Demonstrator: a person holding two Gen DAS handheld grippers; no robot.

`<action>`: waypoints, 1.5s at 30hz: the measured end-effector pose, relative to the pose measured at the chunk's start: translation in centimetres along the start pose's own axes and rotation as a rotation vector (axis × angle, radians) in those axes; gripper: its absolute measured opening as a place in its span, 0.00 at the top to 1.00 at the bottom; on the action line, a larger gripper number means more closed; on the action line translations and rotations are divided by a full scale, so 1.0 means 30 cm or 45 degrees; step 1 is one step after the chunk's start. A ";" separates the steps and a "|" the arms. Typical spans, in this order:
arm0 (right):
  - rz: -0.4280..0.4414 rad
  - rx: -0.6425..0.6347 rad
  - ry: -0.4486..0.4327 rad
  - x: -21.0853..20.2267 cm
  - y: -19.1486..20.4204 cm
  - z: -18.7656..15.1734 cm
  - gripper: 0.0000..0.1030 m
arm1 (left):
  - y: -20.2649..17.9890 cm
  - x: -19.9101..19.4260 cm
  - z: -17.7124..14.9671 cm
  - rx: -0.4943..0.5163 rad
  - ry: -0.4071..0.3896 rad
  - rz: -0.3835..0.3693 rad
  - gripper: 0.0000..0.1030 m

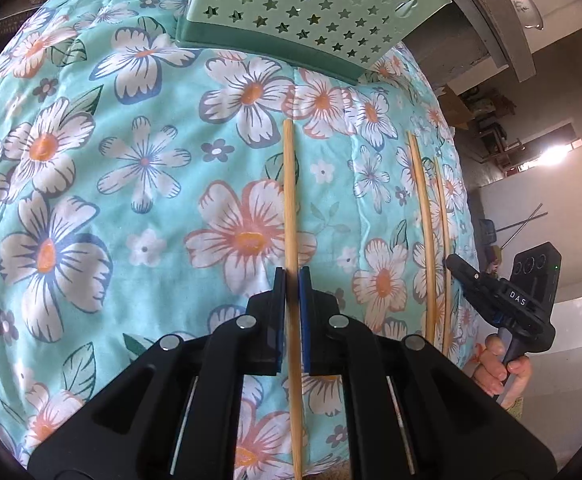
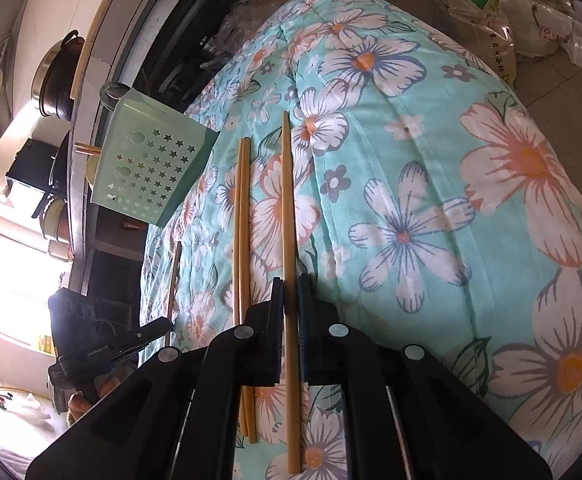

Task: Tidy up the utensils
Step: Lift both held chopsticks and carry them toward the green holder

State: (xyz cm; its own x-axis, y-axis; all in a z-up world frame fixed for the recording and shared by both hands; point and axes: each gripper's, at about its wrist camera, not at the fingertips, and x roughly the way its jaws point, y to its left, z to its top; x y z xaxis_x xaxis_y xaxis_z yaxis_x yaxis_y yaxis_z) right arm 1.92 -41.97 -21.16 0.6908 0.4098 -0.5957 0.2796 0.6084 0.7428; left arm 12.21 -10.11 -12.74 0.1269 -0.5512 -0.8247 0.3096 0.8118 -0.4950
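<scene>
My left gripper (image 1: 292, 276) is shut on a bamboo chopstick (image 1: 289, 200) that points ahead over the floral cloth (image 1: 131, 200), toward the green star-punched utensil holder (image 1: 311, 4). My right gripper (image 2: 289, 280) is shut on another chopstick (image 2: 287, 200) above the same cloth. A pair of chopsticks (image 2: 241, 220) lies on the cloth just left of it. The holder (image 2: 151, 160) lies on its side at the far left. In the left wrist view the right gripper (image 1: 453, 260) shows at the right edge beside two chopsticks (image 1: 425, 220). In the right wrist view the left gripper (image 2: 167, 326) shows with its chopstick (image 2: 175, 276).
The cloth covers a rounded, padded surface that drops off at the sides. A hand (image 1: 499, 368) holds the right gripper's handle. A dark pot (image 2: 59, 76) and shelving stand behind the holder. Plastic bags (image 2: 531, 12) lie past the cloth's far right.
</scene>
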 end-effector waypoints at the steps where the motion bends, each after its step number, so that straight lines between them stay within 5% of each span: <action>1: -0.009 -0.003 0.000 -0.003 0.004 -0.001 0.93 | -0.004 -0.003 0.005 0.011 -0.003 0.005 0.94; 9: -0.064 -0.030 0.025 -0.005 0.035 0.018 0.91 | -0.079 -0.010 0.107 0.160 -0.057 0.095 0.76; 13: -0.097 -0.064 0.012 -0.019 0.055 0.048 0.79 | -0.119 0.023 0.159 0.255 -0.062 0.199 0.75; 19: -0.182 -0.146 -0.037 -0.039 0.102 0.119 0.75 | -0.156 0.078 0.222 0.348 -0.066 0.315 0.75; 26: -0.262 -0.229 -0.044 0.016 0.144 0.202 0.75 | -0.184 0.151 0.246 0.377 -0.029 0.419 0.76; 36: -0.430 -0.377 -0.033 0.139 0.194 0.272 0.76 | -0.198 0.209 0.273 0.375 0.003 0.443 0.77; 45: -0.477 -0.404 -0.061 0.147 0.205 0.275 0.91 | -0.191 0.234 0.293 0.339 -0.017 0.447 0.87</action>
State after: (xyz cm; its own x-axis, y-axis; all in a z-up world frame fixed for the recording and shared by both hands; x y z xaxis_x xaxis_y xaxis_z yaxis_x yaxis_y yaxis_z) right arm 12.18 -42.01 -16.70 0.6136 0.0959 -0.7838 0.3032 0.8879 0.3460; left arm 19.60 -20.33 -13.27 0.2794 -0.2548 -0.9258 0.4777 0.8733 -0.0962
